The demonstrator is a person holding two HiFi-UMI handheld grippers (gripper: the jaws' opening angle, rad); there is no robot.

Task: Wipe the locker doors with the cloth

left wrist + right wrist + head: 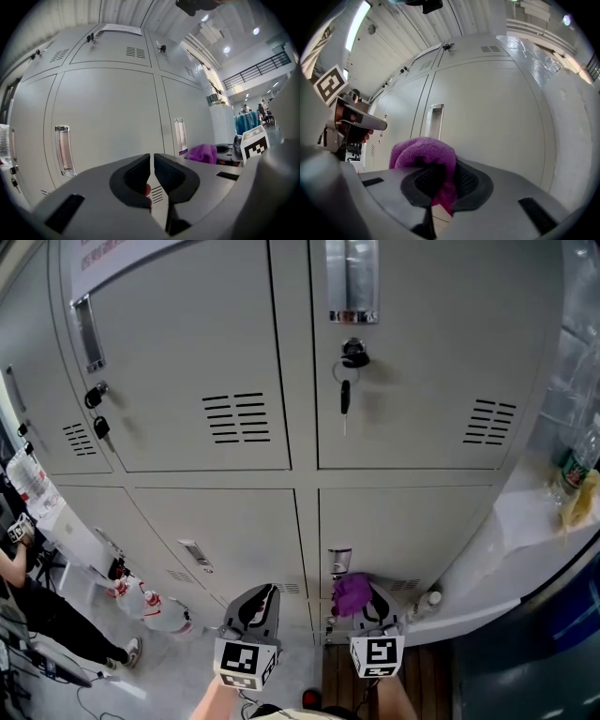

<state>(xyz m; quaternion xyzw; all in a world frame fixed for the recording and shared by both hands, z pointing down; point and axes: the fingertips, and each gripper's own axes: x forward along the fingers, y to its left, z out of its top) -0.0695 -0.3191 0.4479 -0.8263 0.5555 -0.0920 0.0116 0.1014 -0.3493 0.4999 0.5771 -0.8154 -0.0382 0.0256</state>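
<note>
The right claw (442, 174) is clamped shut on a purple terry cloth (423, 151), which bunches up out of the top of the jaws and hangs a little below them. The cloth is held low, close in front of the lower right door (403, 531) of the grey lockers (197, 362), near that door's recessed handle (339, 559). Whether it touches the metal cannot be told. The left claw (152, 164) is just to its left, facing the lower left door (234, 531). Its jaws are drawn almost together, with only a thin slit between the pads and nothing in it. Farther up, a key (345, 396) dangles from the lock of the upper right door (422, 352).
</note>
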